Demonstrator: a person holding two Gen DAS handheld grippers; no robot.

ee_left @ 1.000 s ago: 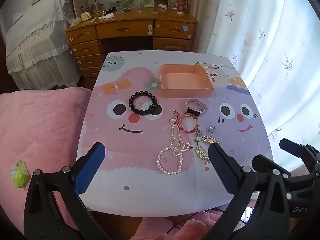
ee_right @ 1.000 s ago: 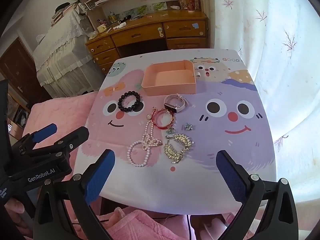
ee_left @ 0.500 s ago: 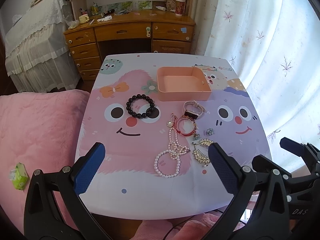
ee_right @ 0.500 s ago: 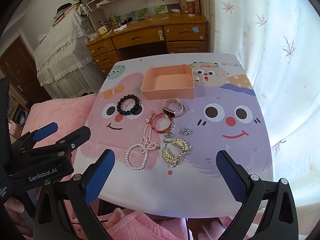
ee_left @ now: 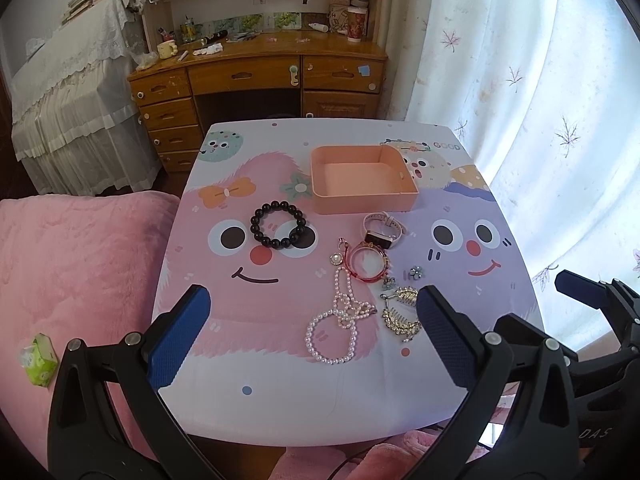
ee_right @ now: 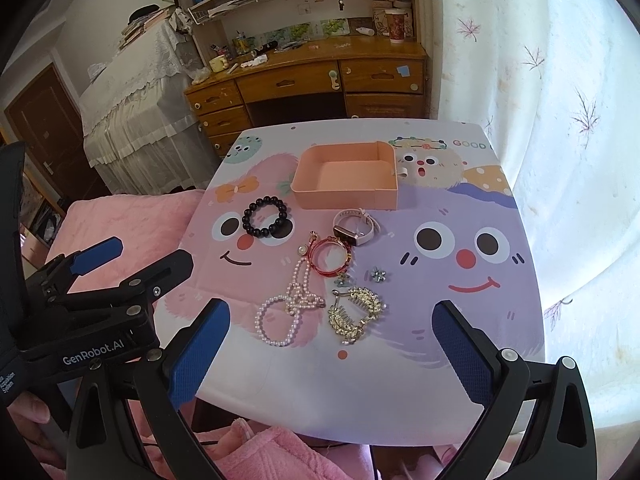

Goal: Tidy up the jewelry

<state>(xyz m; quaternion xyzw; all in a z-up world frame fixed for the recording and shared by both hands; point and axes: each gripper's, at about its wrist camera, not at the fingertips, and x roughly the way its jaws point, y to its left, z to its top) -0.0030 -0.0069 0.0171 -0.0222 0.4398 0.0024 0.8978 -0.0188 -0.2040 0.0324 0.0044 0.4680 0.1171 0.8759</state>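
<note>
A pink tray (ee_left: 362,200) sits on a cartoon-printed table (ee_left: 480,280) with nothing inside it. All the jewelry lies on the table on the near side of the tray: a black bead bracelet (ee_left: 278,225) to its left, a watch (ee_left: 383,231) just in front, then a red bangle (ee_left: 369,262), a pearl necklace (ee_left: 340,320) and a gold hair comb (ee_left: 402,312). The left gripper (ee_left: 312,340) and right gripper (ee_right: 330,354) hover wide apart, holding nothing.
</note>
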